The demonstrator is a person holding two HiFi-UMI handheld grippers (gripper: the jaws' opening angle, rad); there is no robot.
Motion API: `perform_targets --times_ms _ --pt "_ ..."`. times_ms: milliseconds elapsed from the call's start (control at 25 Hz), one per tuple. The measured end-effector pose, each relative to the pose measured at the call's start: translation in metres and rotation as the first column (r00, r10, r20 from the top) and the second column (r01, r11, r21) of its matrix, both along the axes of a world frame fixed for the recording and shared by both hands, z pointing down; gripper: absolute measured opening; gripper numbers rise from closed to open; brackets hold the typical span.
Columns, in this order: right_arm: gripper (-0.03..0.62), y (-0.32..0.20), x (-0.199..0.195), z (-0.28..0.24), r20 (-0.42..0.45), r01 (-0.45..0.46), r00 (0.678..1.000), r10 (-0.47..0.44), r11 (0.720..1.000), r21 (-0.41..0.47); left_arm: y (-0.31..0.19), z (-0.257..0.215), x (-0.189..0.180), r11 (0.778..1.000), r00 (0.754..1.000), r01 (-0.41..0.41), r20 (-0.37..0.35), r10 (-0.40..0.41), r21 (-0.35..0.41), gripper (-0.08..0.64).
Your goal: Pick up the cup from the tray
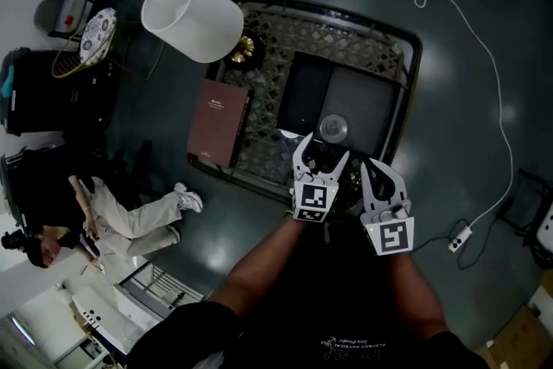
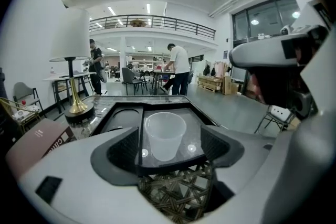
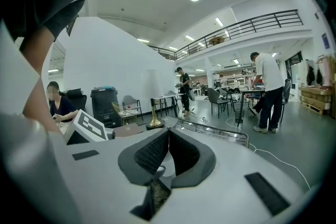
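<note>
On tray, cup, L gripper prob. clear

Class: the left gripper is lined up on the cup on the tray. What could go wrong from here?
1. The clear cup stands free on the glossy tray, just beyond the open left gripper; if one jaw touches first, it may slide or tip.
2. It looks thin-walled, so a hard squeeze might crush it.
3. The shut right gripper sits close beside the left and could bump it.
</note>
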State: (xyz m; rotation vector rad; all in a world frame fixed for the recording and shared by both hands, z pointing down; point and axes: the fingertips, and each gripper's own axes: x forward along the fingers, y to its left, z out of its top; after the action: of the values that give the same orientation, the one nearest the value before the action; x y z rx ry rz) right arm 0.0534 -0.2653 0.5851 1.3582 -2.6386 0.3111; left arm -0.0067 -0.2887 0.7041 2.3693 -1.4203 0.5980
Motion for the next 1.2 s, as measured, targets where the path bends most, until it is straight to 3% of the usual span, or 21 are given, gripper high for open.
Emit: perform_targets --times_ms 320,1080,1200 --pt "0.009 -0.010 0.007 0.003 0.013 -0.027 1.000 0.027 1.000 -0.010 -0.022 0.023 -0.001 0.998 0.999 0.032 0.020 -0.031 -0.052 0.362" --pt "0.011 -0.018 0.007 0.007 0.023 -0.044 0.999 0.044 0.999 -0.022 -0.034 0.031 0.002 0.996 0.994 0.011 0.108 -0.002 -0.091 0.359" --pt "0.009 -0.018 0.007 0.006 0.024 -0.047 0.999 0.048 0.999 -0.021 -0.035 0.031 -0.001 0.995 0.993 0.014 0.119 -0.001 -0.102 0.305"
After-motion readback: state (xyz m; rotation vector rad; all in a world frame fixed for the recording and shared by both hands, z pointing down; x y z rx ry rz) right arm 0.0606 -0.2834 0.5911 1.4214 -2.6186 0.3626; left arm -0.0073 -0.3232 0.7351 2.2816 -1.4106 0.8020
